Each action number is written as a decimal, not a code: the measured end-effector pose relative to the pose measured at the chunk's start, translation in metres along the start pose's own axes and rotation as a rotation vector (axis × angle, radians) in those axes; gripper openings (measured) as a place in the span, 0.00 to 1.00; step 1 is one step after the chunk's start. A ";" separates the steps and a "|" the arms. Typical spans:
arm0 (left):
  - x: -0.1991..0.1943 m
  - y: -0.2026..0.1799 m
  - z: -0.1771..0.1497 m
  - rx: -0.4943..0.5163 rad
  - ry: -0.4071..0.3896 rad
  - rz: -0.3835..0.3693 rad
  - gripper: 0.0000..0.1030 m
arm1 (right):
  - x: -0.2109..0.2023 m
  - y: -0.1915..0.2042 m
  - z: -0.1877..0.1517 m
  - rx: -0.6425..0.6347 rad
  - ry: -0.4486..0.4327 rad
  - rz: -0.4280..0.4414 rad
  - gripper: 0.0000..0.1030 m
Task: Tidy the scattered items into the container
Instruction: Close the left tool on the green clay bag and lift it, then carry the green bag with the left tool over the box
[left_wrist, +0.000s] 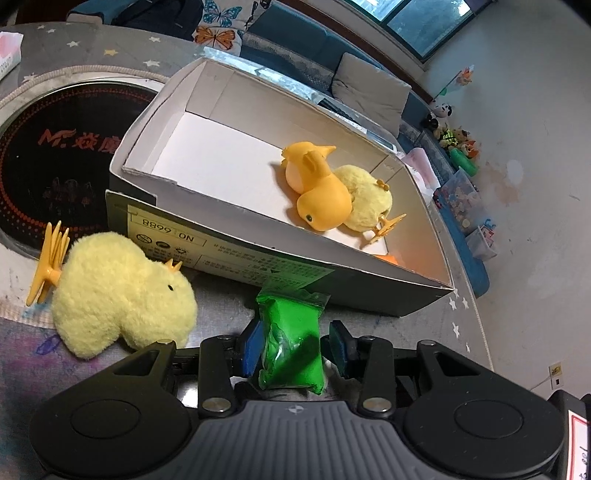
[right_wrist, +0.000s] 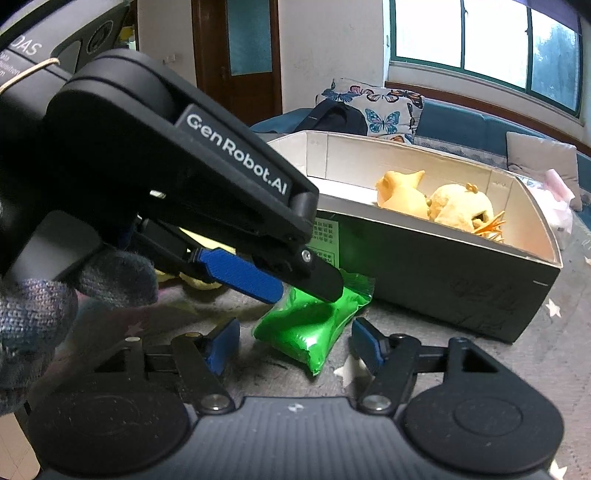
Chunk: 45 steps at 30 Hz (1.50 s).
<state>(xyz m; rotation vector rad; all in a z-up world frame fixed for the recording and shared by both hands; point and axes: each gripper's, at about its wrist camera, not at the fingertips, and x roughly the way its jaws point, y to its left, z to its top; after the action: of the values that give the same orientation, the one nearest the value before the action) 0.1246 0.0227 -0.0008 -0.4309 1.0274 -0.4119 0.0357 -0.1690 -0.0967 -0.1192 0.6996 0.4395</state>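
A green packet (left_wrist: 291, 347) lies on the grey table cloth in front of the cardboard box (left_wrist: 229, 254). My left gripper (left_wrist: 295, 345) is open, its blue pads either side of the packet with gaps showing. In the right wrist view the packet (right_wrist: 310, 332) lies between my open right gripper (right_wrist: 291, 345) and the left gripper's fingers (right_wrist: 243, 275), which reach over it from the left. The box (right_wrist: 443, 266) holds an orange rubber duck (left_wrist: 317, 188) and a yellow plush chick (left_wrist: 369, 199). Another yellow plush chick (left_wrist: 118, 295) lies on the table left of the packet.
A yellow hair clip (left_wrist: 48, 266) lies left of the plush chick. A black round cooktop (left_wrist: 62, 155) is set in the table behind it. A sofa with cushions (right_wrist: 388, 110) stands beyond the table. Toy bins (left_wrist: 461, 199) sit on the floor.
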 end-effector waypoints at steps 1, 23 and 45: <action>0.001 0.001 0.000 -0.003 0.002 0.000 0.41 | 0.000 0.000 0.000 0.000 0.000 0.000 0.66; 0.013 0.003 0.001 0.004 0.030 0.003 0.38 | 0.004 -0.003 -0.001 -0.004 0.008 -0.002 0.55; -0.036 -0.041 -0.003 0.074 -0.038 -0.065 0.34 | -0.054 -0.006 0.008 -0.041 -0.092 -0.039 0.52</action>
<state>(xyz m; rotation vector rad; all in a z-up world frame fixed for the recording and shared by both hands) 0.1004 0.0061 0.0452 -0.4047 0.9600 -0.4967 0.0065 -0.1910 -0.0564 -0.1503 0.5970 0.4193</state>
